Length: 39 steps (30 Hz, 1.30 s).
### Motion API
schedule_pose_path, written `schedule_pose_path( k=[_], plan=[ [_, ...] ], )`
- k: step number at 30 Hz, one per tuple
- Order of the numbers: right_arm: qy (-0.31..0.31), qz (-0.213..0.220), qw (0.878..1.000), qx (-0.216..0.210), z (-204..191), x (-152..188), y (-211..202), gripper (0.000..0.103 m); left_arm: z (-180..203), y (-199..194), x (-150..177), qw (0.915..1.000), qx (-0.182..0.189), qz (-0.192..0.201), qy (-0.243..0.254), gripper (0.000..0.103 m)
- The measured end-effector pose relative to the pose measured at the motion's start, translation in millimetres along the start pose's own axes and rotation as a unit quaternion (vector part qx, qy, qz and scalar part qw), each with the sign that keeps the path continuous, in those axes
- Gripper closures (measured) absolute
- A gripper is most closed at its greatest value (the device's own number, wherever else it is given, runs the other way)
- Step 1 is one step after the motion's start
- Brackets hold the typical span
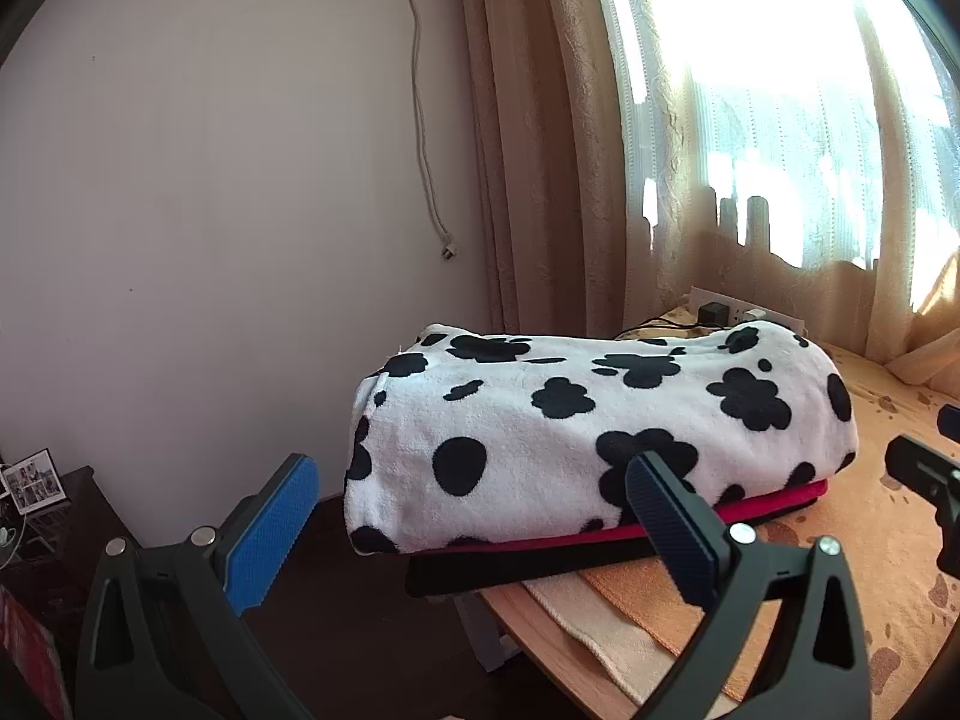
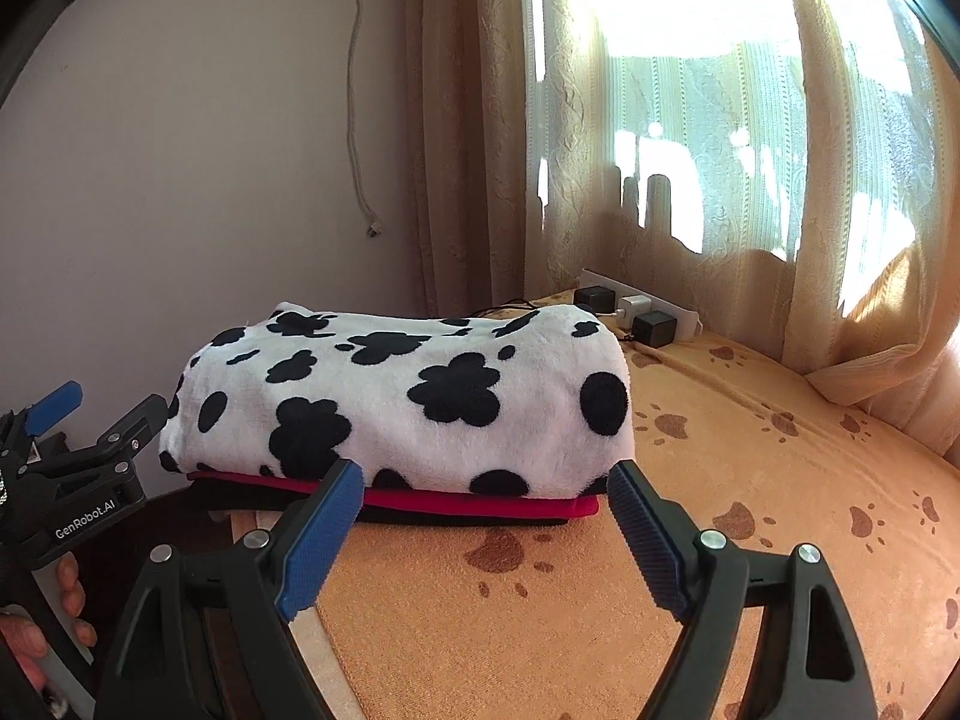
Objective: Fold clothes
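Note:
A folded white fleece garment with black blotches lies on top of a folded red garment and a black one, stacked at the left end of the table. My left gripper stands open just in front of the stack, its blue pads apart with nothing between them. My right gripper is open too, a short way before the stack's near edge. The left gripper shows at the left of the right wrist view, held by a hand.
The table carries an orange cloth with brown paw prints. A white power strip with black chargers lies behind the stack by the beige curtains. A cord hangs on the wall. Dark furniture with photos stands left.

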State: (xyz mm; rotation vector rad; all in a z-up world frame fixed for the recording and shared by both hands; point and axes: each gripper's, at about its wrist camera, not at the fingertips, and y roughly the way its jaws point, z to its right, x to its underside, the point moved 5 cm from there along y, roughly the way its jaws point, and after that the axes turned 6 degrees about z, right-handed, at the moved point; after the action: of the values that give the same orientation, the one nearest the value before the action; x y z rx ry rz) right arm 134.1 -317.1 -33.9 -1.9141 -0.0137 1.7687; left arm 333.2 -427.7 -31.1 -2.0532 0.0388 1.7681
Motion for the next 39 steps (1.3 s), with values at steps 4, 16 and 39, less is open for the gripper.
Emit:
schedule_pose_path(
  k=[4,16,39],
  plan=[
    [-0.012,0.015,1.0,0.003,-6,-7,-9,0.017,1,-1,0,1.0,0.003,-0.004,-0.001,0.0],
    [-0.021,0.004,1.0,0.002,-14,1,2,0.017,2,1,5,0.9999,0.002,-0.015,0.005,0.0],
    [-0.022,0.005,1.0,0.011,-10,-6,-1,0.017,-4,10,6,0.9995,-0.009,-0.03,-0.008,0.0]
  ],
)
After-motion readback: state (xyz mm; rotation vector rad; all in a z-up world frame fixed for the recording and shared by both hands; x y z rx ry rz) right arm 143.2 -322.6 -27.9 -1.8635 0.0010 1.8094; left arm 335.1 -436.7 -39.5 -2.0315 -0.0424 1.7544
